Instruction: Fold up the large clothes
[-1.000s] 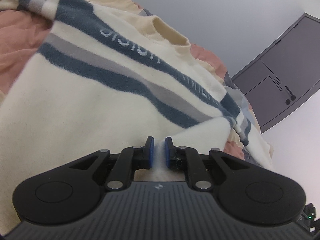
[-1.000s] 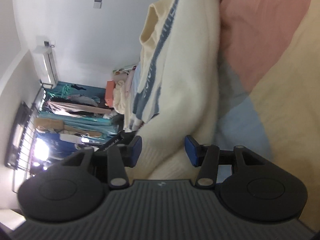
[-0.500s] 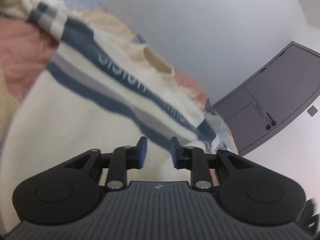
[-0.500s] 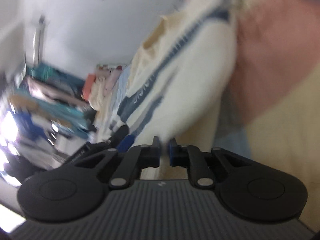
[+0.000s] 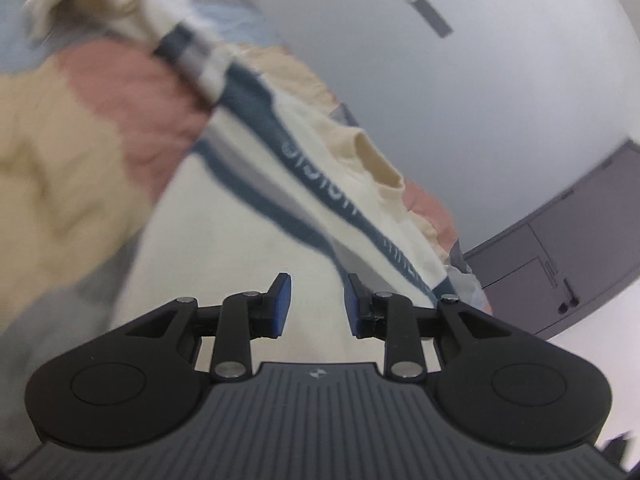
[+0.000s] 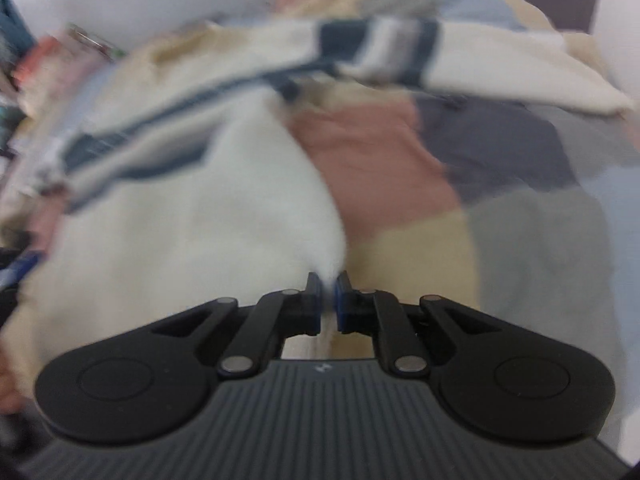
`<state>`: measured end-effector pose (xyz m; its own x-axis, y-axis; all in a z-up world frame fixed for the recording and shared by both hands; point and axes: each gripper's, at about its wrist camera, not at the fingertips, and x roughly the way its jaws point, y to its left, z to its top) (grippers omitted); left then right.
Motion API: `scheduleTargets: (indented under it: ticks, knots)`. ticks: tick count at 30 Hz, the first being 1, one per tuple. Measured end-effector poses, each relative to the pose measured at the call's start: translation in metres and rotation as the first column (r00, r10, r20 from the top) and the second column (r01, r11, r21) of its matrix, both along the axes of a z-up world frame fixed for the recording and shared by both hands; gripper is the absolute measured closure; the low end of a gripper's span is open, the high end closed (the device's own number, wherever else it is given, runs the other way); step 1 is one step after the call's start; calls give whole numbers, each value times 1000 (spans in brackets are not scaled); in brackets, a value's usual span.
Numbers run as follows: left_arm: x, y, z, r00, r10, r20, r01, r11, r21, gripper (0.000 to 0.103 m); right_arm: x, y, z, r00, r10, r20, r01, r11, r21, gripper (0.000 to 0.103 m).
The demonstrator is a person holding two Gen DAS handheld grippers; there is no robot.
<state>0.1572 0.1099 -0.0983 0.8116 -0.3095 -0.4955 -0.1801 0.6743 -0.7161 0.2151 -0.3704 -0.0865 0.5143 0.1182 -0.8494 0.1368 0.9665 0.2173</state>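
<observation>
We found the bedcover [image 6: 532, 240], a patchwork of pink, tan, grey and blue, spread under everything. On it lay the sweater [image 5: 248, 248], cream with dark blue and grey bands, chest up, its collar [image 5: 376, 160] toward the wall and one banded sleeve [image 6: 400, 52] stretched across the far side. We judged the knit soft, thick and limp, light enough to lift by an edge but prone to sag and bunch; hem corners and shoulder seams looked the soundest holds. The right gripper [image 6: 329, 300] was clamped on a pinch of the cream hem edge. The left gripper [image 5: 316, 304] stood with fingers apart, pressing on nothing, sweater beyond them.
</observation>
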Motion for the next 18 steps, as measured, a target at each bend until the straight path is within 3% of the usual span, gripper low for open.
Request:
scheduleTargets:
  ticks: [2,9,11,12,13,18]
  knots:
    - [-6,5,-1,1000,1,-29,-1,1000,0,71,1,-1,-6,999,2,-41,-3,1000,-5,94]
    - [-26,31,1,987,39,-157,-33,999,43,71,-1,7,3,1000,11,4,-11,999,-42,87]
    - [-30,36,1,982,51,-183,-43,998,46,71,4,4,10,999,-12,41,13,1000,-13,73]
    - [-32,39,1,980,55,-191,-47,998,48,71,4,3,14,997,-23,72,23,1000,0,52]
    - [-34,40,1,979,58,-196,-49,997,52,71,5,4,18,995,-25,99,24,1000,15,40]
    - [-38,38,-6,965,94,-245,-74,993,86,71,13,25,33,976,35,214,-61,991,115,40]
